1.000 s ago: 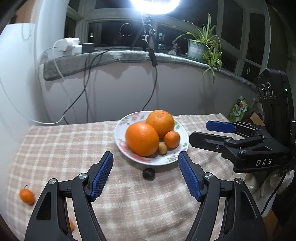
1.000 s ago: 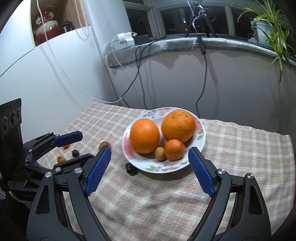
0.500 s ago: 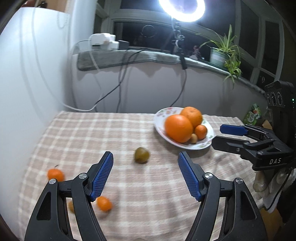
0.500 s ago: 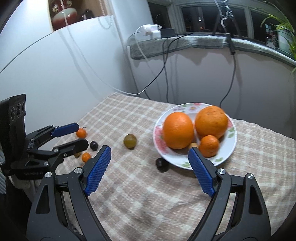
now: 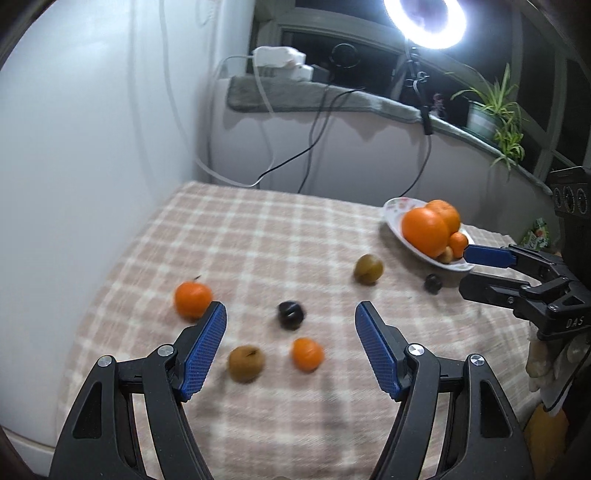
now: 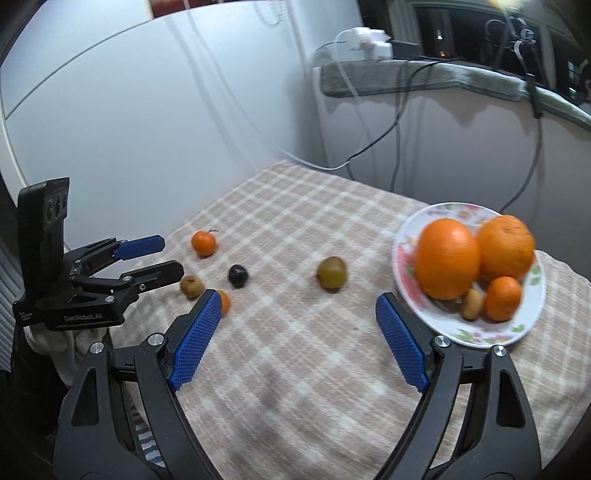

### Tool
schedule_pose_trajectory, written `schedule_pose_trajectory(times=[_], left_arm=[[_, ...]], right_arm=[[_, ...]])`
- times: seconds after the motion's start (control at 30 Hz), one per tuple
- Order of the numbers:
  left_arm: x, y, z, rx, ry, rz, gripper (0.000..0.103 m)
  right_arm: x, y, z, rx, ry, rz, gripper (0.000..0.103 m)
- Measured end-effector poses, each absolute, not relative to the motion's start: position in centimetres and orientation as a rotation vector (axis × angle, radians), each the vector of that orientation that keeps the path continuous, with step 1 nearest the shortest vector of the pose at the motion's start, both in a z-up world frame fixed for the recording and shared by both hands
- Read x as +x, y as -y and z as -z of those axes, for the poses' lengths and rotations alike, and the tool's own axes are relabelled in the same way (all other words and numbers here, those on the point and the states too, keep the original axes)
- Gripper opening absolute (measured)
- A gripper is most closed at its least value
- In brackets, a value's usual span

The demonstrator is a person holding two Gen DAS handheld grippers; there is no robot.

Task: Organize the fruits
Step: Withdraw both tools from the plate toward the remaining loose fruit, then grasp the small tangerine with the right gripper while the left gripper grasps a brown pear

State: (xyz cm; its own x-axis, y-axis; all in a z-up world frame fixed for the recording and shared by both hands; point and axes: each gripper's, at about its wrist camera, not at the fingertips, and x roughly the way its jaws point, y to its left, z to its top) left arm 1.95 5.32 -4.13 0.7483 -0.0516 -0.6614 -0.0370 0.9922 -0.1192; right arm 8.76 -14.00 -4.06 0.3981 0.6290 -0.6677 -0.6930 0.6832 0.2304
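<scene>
A flowered plate [image 6: 458, 334] [image 5: 397, 206] holds two big oranges [image 6: 446, 257], a small mandarin [image 6: 502, 298] and a small brown fruit [image 6: 472, 303]. Loose on the checked cloth lie a mandarin with a stem [image 5: 192, 299], a dark plum [image 5: 291, 314], a small mandarin [image 5: 307, 353], a brown fruit [image 5: 245, 363], a green-brown fruit [image 5: 368, 268] and a dark fruit [image 5: 433, 283] by the plate. My left gripper [image 5: 291, 345] is open and empty, above the loose cluster. My right gripper [image 6: 297, 334] is open and empty, between the green-brown fruit [image 6: 331, 273] and the plate.
A white wall stands along the table's left. A padded windowsill [image 5: 325, 98] carries chargers and cables, a ring light [image 5: 424, 18] and a potted plant [image 5: 491, 110]. The table's front edge is near in both views.
Both grippers have swung left, away from the plate. The loose fruits at the left have come into the left wrist view, between the fingers. Both grippers stay open.
</scene>
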Motion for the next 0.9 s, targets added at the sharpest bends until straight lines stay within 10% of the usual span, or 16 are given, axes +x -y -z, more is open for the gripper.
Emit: schedule_pose_trajectory(times=[0.33,0.9], left_arm=[[0.8,-8.0,6.4,-0.186,-0.784,-0.017,0.056],[1.3,-8.8,8.8,-0.226,-0.836,0.020,0.040]], right_arm=[[7.3,8.8,5.9,-0.173,-0.841,-0.937,0.087],[6.4,3.0,9.2,-0.277,-0.927,-1.036,0.053]])
